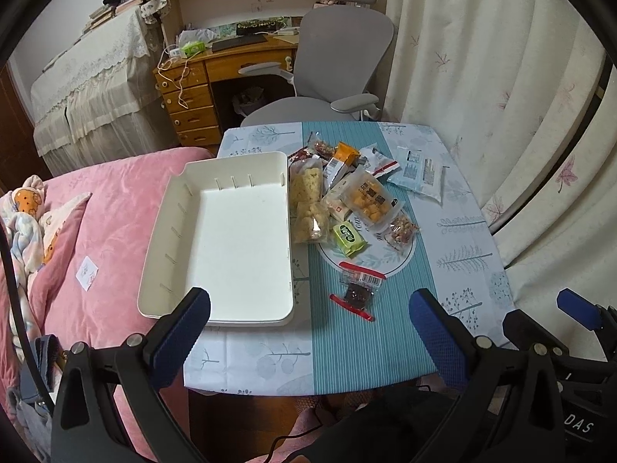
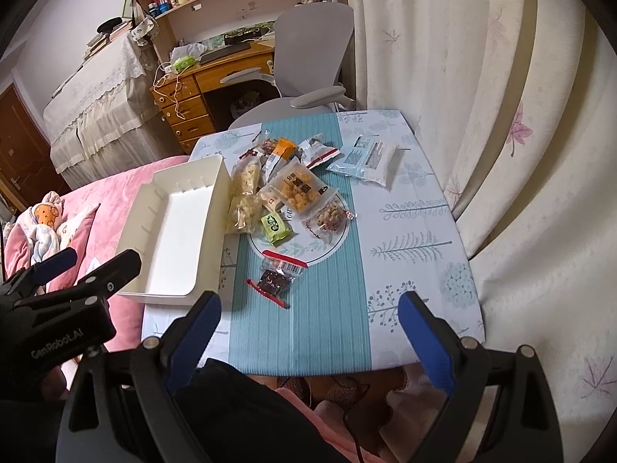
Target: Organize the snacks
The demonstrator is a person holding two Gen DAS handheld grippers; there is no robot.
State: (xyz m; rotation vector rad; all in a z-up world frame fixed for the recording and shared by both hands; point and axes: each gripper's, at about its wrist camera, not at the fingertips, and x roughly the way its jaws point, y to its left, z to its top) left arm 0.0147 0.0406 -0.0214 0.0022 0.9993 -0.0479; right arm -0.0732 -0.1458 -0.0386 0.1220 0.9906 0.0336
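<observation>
Hovering both grippers, left and right, wide apart and empty over the near table edge; tray bare, snacks piled beside it, so I'd reach for the dark packet first

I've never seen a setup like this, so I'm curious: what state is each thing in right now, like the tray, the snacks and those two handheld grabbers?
White tray: empty, lying flat on the table's left side.
Snack pile: sealed packets, heaped loosely beside the tray.
Dark snack packet: lying alone, nearest the grippers, sealed.
Light blue packet: flat, apart from the pile.
Left gripper: fingers wide open, holding nothing.
Right gripper: fingers wide open, holding nothing.
Office chair: unoccupied.
</observation>
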